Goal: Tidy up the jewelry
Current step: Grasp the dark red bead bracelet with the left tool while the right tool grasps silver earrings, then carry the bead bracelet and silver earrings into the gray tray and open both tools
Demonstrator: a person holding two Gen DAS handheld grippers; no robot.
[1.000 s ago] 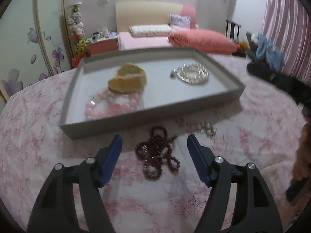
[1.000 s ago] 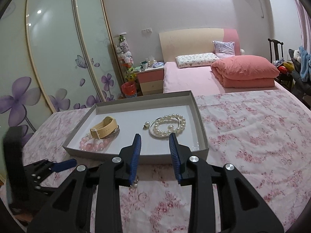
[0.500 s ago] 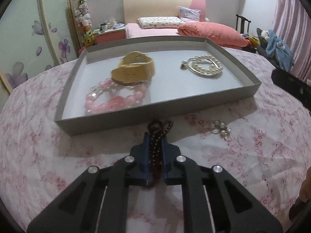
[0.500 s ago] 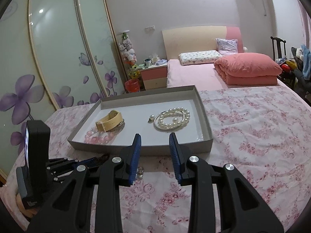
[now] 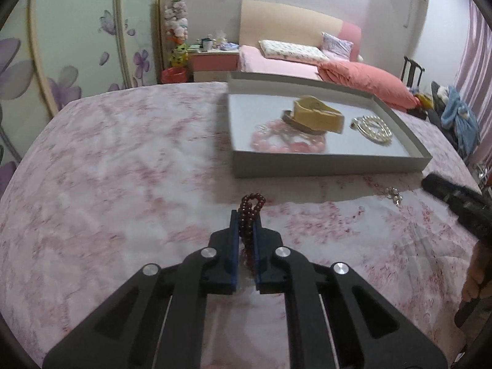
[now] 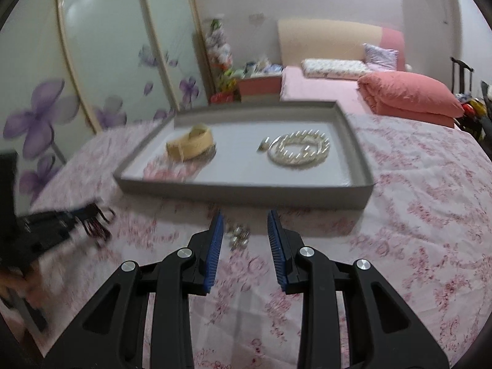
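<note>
Floral tabletop (image 5: 123,184) w/ grey tray (image 5: 323,164) right of left tool (image 5: 246,224), clamped on dark red bead strand (image 5: 250,207). Lift clear over tray wall, keep pinch firm. Right tool (image 6: 244,230) spread round small pearl piece (image 6: 238,235); centre, then squeeze.

Pink bed (image 5: 276,64) with a salmon duvet (image 6: 409,95), floral wardrobe doors (image 6: 92,70), bedside cabinet (image 5: 212,61), dark chair (image 5: 413,70)
</note>
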